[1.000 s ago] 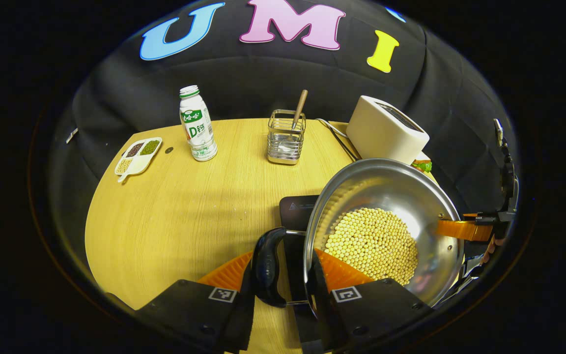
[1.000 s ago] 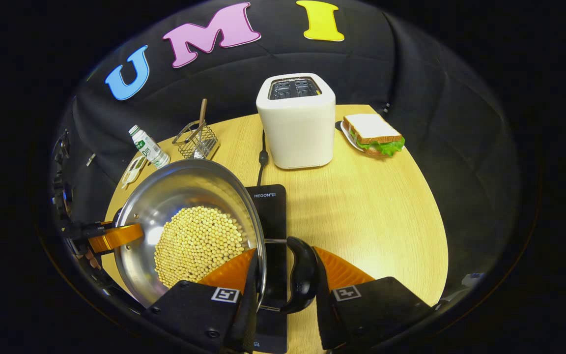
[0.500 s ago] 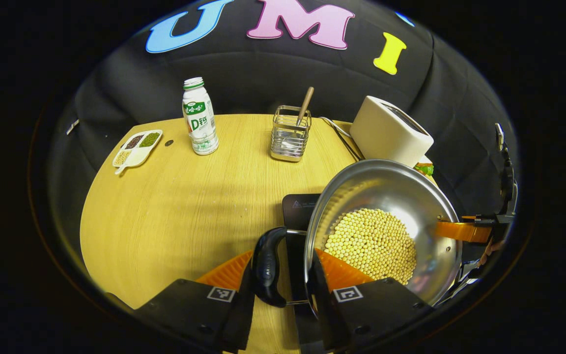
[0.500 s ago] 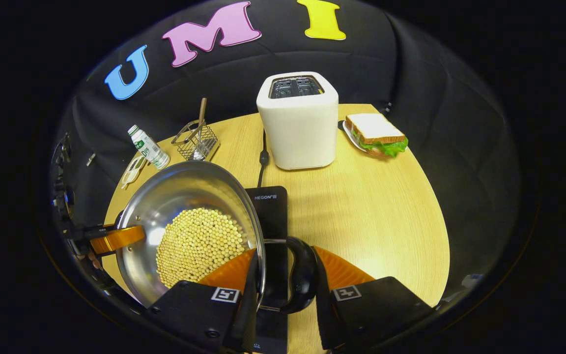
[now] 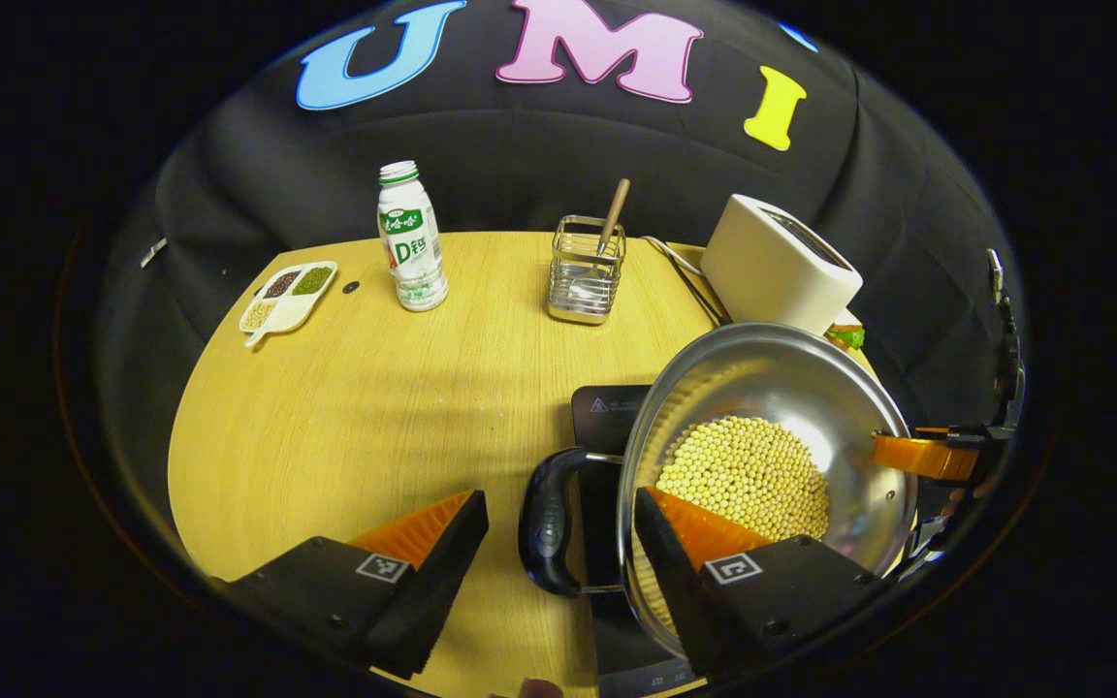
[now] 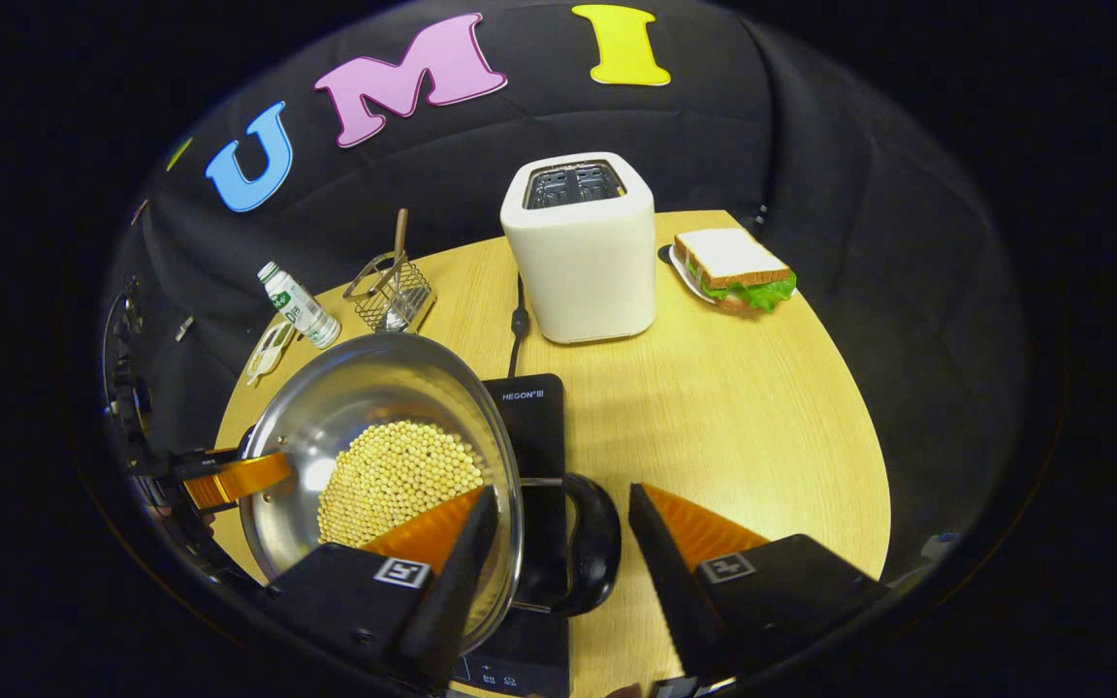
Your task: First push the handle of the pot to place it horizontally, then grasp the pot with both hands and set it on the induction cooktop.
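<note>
Pot seemingly on cooktop, left gripper and right gripper wide, astride handles

Mock kitchen booth: toaster, induction cooktop, wooden table.

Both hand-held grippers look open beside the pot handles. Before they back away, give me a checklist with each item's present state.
1. Pot over the induction cooktop: ok; full seating cannot tell.
2. Left hand-held gripper released: ok, fingers spread, both off the left handle.
3. Right hand-held gripper released: ok, fingers apart either side of the right handle.
4. Beans inside the pot: ok, none seen on the table.
5. Pot level: cannot tell.
6. Toaster apart from the pot: ok.
</note>
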The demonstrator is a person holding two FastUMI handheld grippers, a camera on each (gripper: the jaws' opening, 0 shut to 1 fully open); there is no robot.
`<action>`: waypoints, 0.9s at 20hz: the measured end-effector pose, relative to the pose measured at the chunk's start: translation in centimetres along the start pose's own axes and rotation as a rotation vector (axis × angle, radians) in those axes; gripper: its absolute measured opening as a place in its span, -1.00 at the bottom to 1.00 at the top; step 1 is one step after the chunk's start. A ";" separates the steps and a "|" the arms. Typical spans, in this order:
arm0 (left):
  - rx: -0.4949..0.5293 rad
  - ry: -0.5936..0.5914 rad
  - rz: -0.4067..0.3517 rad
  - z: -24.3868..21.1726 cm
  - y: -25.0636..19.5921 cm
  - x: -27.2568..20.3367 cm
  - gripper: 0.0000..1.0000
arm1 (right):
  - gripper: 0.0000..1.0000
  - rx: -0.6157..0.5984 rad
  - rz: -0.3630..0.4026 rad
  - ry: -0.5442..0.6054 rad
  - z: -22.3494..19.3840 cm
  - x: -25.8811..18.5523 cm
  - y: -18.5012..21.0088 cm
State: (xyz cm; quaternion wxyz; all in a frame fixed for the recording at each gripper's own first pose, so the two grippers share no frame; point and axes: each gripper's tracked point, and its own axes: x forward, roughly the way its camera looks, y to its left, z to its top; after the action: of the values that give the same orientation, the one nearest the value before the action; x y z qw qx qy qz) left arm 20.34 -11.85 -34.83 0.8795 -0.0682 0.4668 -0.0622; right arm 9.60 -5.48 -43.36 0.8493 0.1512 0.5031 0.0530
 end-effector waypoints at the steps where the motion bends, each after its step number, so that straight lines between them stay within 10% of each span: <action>1: -0.014 -0.007 -0.007 0.1 0.0 -0.2 0.90 | 0.83 -0.001 -0.004 -0.001 0.0 -0.3 -0.1; 18: 0.087 -0.210 0.029 3.0 0.5 -9.6 0.91 | 0.98 -0.076 -0.028 -0.331 4.7 -9.5 2.7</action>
State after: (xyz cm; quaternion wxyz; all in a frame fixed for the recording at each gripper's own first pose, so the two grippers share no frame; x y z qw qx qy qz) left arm 17.55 -9.52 -25.47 0.9266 -0.0295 0.3698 -0.0621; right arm 9.21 -6.13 -32.46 0.9262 0.1186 0.3562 0.0346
